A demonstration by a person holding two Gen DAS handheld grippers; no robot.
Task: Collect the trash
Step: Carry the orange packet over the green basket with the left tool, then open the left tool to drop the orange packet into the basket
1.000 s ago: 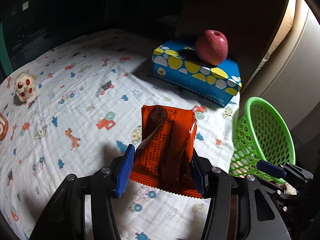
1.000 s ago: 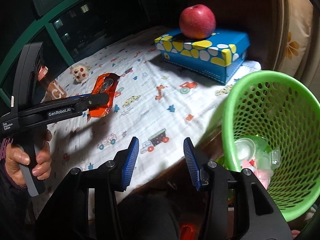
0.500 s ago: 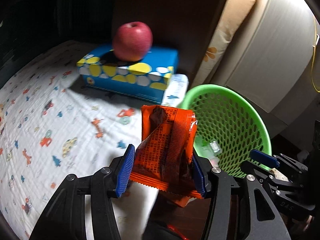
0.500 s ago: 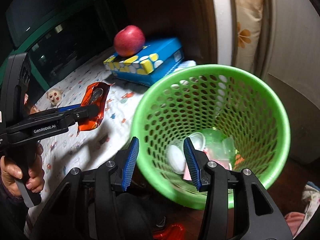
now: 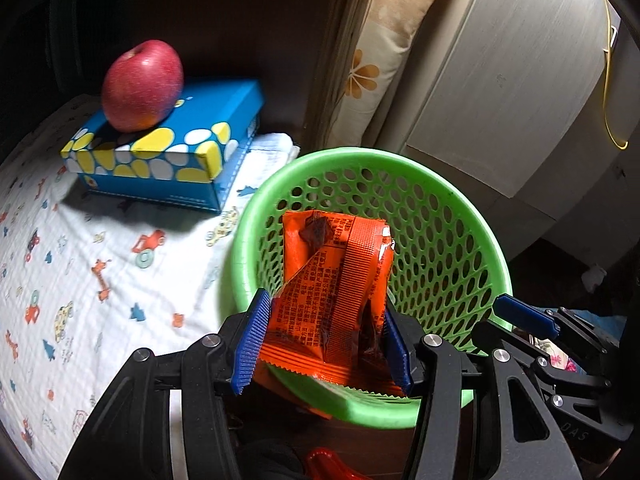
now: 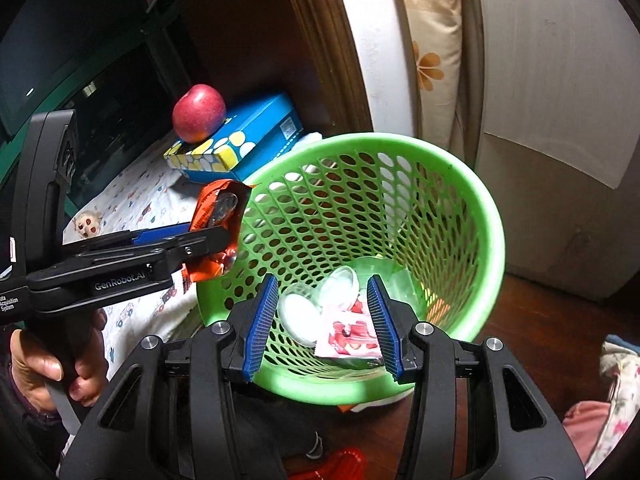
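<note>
My left gripper [image 5: 326, 344] is shut on an orange snack wrapper [image 5: 336, 300] and holds it over the near rim of the green mesh basket [image 5: 472, 216]. In the right wrist view the wrapper [image 6: 218, 216] hangs at the basket's left rim [image 6: 492, 224]. My right gripper [image 6: 322, 326] is open and empty, just in front of the basket's near rim. Inside the basket lie clear plastic lids [image 6: 336, 288] and a pink wrapper [image 6: 352, 336].
A blue spotted tissue box [image 5: 168, 156] with a red apple [image 5: 142, 84] on it stands on the patterned cloth [image 5: 80, 264] left of the basket. A small doll head [image 6: 86, 222] lies farther left. A white cabinet [image 5: 500, 92] and a floral cushion [image 5: 380, 52] stand behind the basket.
My left gripper carried the orange wrapper right, from above the cloth to over the basket. My right gripper swung toward the basket and stayed open.
</note>
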